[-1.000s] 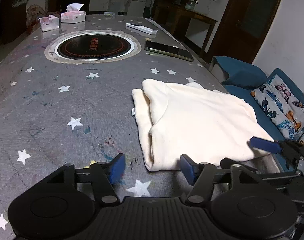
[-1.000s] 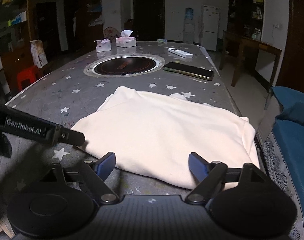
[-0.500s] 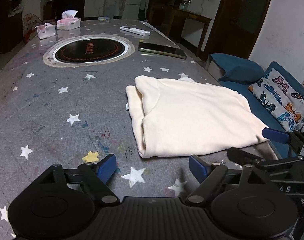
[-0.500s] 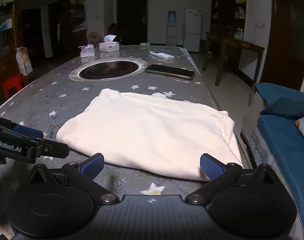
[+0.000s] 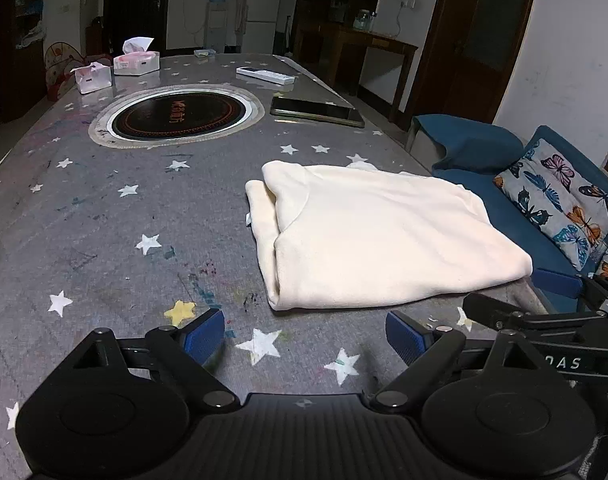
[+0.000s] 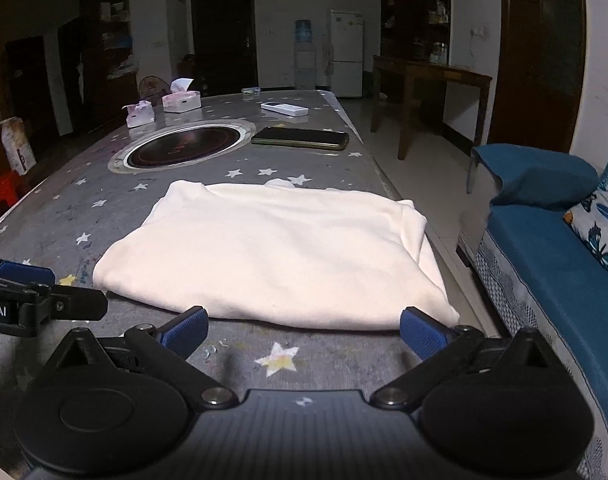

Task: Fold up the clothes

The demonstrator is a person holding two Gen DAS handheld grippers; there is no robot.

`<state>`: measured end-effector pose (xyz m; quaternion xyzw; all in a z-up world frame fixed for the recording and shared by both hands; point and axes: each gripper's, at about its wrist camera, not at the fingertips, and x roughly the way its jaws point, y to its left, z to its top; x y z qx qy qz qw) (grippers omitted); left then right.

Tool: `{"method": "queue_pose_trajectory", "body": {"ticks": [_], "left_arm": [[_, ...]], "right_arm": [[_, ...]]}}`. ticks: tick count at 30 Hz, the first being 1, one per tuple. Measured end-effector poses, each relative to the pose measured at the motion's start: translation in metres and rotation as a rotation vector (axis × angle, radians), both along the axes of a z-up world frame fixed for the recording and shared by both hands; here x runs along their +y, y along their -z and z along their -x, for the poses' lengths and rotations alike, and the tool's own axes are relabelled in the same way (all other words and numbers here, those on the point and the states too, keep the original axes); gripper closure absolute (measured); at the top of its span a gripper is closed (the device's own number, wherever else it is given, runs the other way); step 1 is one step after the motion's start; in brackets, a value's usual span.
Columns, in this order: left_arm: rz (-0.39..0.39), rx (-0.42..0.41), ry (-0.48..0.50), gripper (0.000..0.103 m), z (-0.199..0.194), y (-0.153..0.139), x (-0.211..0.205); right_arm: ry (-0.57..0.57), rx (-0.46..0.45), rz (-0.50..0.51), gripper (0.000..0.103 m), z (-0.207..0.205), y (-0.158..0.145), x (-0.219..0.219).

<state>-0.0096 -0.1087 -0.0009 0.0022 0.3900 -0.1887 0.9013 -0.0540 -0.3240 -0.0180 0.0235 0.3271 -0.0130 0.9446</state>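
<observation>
1 cream garment (image 5: 379,236), folded flat, rectangular, layered left edge

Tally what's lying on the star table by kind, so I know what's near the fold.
Folded cream garment: 1
Pink tissue boxes: 2
Dark phone or tablet: 1
White remote: 1
Small item at the far edge, too small to identify: 1
Total: 6
</observation>
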Motion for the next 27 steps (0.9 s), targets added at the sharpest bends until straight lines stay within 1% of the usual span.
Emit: {"method": "queue_pose_trajectory", "body": {"ticks": [5, 9, 27], "left_arm": [[-0.017, -0.028, 0.001, 0.013, 0.006, -0.002, -0.001], [-0.011, -0.036, 0.0, 0.012, 0.011, -0.004, -0.001], [-0.015, -0.054, 0.001, 0.011, 0.026, -0.002, -0.001]], "right_arm": [[0.04, -0.009, -0.025, 0.0, 0.007, -0.001, -0.004], [0.06, -0.002, -0.02, 0.0, 0.012, 0.001, -0.004], [0.076, 0.0, -0.02, 0.0, 0.023, 0.0, 0.0]]}}
